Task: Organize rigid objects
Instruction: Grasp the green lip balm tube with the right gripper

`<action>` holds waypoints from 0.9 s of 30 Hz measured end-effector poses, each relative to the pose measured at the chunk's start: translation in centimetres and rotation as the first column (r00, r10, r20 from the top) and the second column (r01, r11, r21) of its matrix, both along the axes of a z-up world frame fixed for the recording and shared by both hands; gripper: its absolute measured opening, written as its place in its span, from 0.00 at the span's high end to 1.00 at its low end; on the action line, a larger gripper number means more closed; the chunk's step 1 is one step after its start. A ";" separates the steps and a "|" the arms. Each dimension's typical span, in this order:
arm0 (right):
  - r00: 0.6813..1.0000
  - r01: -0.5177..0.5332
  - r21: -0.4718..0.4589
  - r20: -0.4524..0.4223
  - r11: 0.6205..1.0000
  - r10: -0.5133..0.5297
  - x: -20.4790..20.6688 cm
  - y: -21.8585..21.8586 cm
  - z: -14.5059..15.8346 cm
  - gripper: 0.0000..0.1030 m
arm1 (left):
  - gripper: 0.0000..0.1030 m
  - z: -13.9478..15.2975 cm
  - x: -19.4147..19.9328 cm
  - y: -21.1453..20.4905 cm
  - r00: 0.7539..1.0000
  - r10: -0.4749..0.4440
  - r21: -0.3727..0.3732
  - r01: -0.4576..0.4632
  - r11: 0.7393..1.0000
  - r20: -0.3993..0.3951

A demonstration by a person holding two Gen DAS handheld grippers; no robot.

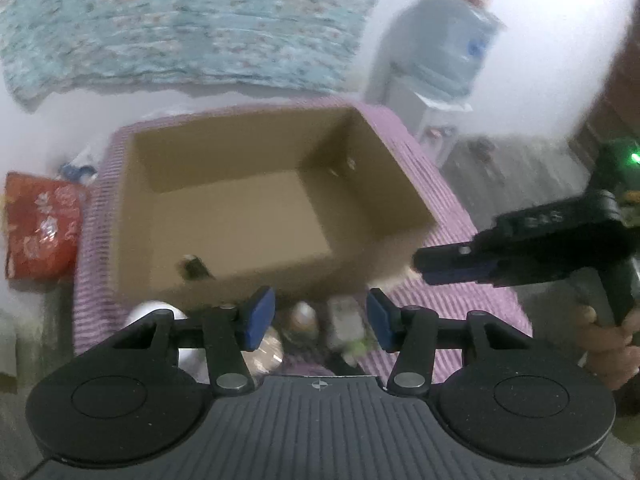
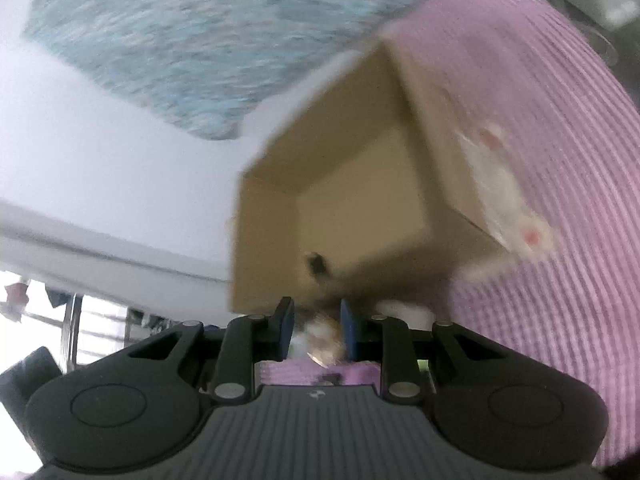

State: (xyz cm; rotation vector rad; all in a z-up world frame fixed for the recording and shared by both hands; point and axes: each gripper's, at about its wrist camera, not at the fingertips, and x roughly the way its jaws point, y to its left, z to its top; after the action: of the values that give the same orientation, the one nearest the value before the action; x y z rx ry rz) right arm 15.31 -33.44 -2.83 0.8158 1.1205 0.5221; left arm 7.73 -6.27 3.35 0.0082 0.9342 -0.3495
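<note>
An open cardboard box (image 1: 240, 208) stands on a purple striped cloth (image 1: 440, 200); its inside looks empty. It also shows in the right wrist view (image 2: 360, 200). My left gripper (image 1: 320, 316) is open above several small blurred items in front of the box: a white round object (image 1: 152, 312), a small bottle (image 1: 304, 316) and a green-marked item (image 1: 352, 340). My right gripper (image 2: 314, 330) is shut on a small blurred white and brown object (image 2: 324, 340), close to the box's near wall. The right gripper also shows in the left wrist view (image 1: 424, 262), beside the box's right corner.
A red packet (image 1: 40, 224) lies left of the cloth. A water dispenser (image 1: 440, 52) stands at the back right. A teal patterned blanket (image 1: 180, 20) lies behind the box. A white object (image 2: 408, 314) sits by the box's near corner.
</note>
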 end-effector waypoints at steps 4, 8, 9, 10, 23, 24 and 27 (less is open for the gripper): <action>0.990 0.067 -0.016 -0.126 0.998 -0.069 -1.6 -0.3 -5.5 0.73 | 0.52 -3.9 -0.7 -3.2 0.996 -0.078 0.059 0.080 0.995 -0.040; 0.972 0.114 -0.020 -0.205 0.993 -0.116 -2.6 0.1 -8.9 0.73 | 0.60 -6.9 -0.2 -5.3 0.990 -0.110 0.105 0.118 0.987 -0.084; 0.968 0.124 -0.017 -0.217 0.992 -0.125 -2.6 0.4 -9.2 0.73 | 0.61 -7.5 -0.1 -5.5 0.990 -0.109 0.107 0.118 0.987 -0.087; 0.966 0.132 -0.017 -0.223 0.991 -0.133 -2.6 0.6 -9.8 0.73 | 0.62 -8.0 0.0 -5.7 0.991 -0.105 0.113 0.115 0.987 -0.088; 0.955 0.157 -0.082 -0.240 0.984 -0.172 0.4 3.4 -12.9 0.75 | 0.77 -12.1 2.9 -6.6 0.982 -0.110 0.139 0.131 0.982 -0.151; 0.956 0.157 -0.083 -0.236 0.984 -0.172 0.4 3.4 -12.9 0.76 | 0.77 -12.2 3.0 -6.7 0.982 -0.114 0.133 0.134 0.982 -0.154; 0.958 0.160 -0.097 -0.226 0.982 -0.178 0.4 3.4 -13.0 0.82 | 0.77 -12.3 3.4 -7.2 0.979 -0.128 0.121 0.148 0.982 -0.161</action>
State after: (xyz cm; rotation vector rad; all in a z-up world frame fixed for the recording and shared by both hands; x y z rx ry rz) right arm 15.73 -30.09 -15.85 0.9129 1.2655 0.2413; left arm 11.09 -13.48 -8.95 0.1709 1.1109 -0.4210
